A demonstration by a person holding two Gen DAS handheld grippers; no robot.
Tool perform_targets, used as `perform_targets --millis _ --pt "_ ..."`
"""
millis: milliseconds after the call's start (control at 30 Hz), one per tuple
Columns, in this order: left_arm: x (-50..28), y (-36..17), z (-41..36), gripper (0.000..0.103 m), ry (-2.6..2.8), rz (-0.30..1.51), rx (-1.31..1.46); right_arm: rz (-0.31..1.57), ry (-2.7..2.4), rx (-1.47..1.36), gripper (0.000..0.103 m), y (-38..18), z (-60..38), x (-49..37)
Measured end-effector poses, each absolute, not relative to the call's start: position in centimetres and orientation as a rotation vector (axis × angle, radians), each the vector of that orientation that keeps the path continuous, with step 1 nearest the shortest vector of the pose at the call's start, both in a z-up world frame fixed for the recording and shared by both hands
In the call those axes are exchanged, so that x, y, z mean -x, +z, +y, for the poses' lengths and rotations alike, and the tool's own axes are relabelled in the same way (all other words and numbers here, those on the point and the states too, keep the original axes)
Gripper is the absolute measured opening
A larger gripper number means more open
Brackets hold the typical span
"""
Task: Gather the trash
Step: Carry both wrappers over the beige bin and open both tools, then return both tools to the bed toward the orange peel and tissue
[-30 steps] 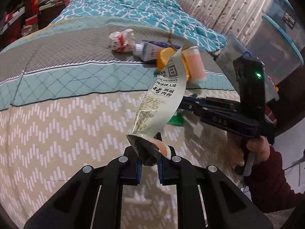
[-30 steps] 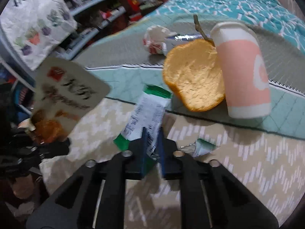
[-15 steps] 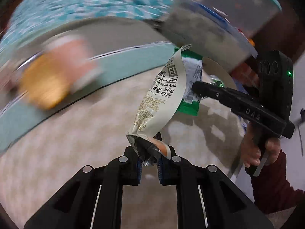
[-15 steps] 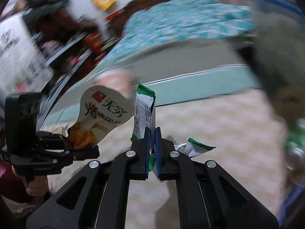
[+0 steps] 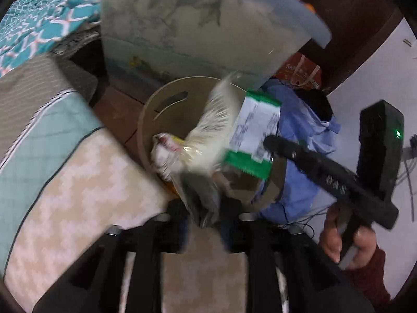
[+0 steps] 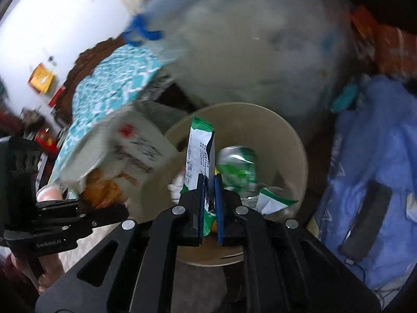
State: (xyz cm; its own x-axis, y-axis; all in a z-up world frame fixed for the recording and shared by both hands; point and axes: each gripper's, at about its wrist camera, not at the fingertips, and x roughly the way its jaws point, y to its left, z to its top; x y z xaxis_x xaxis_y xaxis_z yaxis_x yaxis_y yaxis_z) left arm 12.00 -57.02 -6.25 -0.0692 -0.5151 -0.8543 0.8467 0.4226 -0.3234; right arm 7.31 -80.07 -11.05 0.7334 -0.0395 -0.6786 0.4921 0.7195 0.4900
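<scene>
My left tongs (image 5: 204, 217) are clamped on the crumpled bottom end of a pale snack bag (image 5: 208, 140); the picture there is smeared by motion, but the bag's end sits pinched between the two fingers and the rest of it fans up and away over the bin (image 5: 149, 120). From the right wrist view the same bag (image 6: 125, 154) shows its printed front with red mark and orange food picture, hanging just left of the bin's rim.

My right tongs (image 6: 209, 200) are closed on a green and white wrapper (image 6: 199, 161), gripped near its lower end so it stands almost upright between the fingers, directly above the bin's opening (image 6: 286, 135). In the left wrist view that wrapper (image 5: 251, 137) hangs from the tip of the right tool, just beside the pale bag and over the far side of the bin.

The bin is a round tan tub with a slot handle cut in its wall, standing on the floor against the edge of the bed (image 5: 65, 172). Inside it I see a crushed green can (image 6: 237, 167) and another green and white scrap (image 6: 273, 199). A large clear storage box (image 5: 187, 28) stands behind the bin, and a heap of blue cloth (image 6: 372, 172) lies to its right
</scene>
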Motion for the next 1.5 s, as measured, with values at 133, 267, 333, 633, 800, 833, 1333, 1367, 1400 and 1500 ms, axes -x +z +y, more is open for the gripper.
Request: perform_targets --millis 133,267,333,633,800,833,1333,1367,1400,1500 --pt "-11.7 -6.4 -58.5 0.07 -1.148 1.148 -0.374 0.682 -0.349 -0.734 0.028 -11.0 -80.7 -6.8" --pt "-12.3 -5.2 -57.2 0.07 -1.182 1.152 -0.309 0.577 -0.428 -0.661 0.088 -8.9 -79.7 -5.8" --pt "-12.4 -4.3 -55.5 0.071 -1.191 1.129 -0.284 0.546 -0.434 -0.669 0.086 -8.1 -79.3 -5.7" --pt "-14.4 -1.9 -43.1 0.072 -1.118 1.034 -0.197 0.504 -0.298 -0.659 0.086 -5.2 -73.3 -9.9" --pt "-17.4 -1.5 -31.7 0.072 -1.009 1.007 -0.121 0.561 -0.133 -0.648 0.086 -4.8 -67.9 -15.5" --pt "-17.9 -1.5 -29.8 0.072 -0.984 1.002 -0.103 0.583 -0.088 -0.652 0.086 -4.9 -66.4 -17.1" --pt "-29.3 -5.4 -16.6 0.028 -0.544 1.109 0.107 0.905 0.316 -0.766 0.05 -9.8 -47.1 -34.4" --pt "-29.1 -5.4 -16.9 0.021 -0.555 1.117 0.079 0.908 0.319 -0.77 0.05 -10.0 -46.8 -33.9" --pt "-28.7 -5.4 -16.9 0.014 -0.563 1.132 0.067 0.908 0.319 -0.763 0.05 -10.0 -46.2 -33.3" --pt "-27.4 -5.4 -15.1 0.011 -0.586 1.15 0.097 0.899 0.349 -0.73 0.05 -9.5 -44.2 -30.7"
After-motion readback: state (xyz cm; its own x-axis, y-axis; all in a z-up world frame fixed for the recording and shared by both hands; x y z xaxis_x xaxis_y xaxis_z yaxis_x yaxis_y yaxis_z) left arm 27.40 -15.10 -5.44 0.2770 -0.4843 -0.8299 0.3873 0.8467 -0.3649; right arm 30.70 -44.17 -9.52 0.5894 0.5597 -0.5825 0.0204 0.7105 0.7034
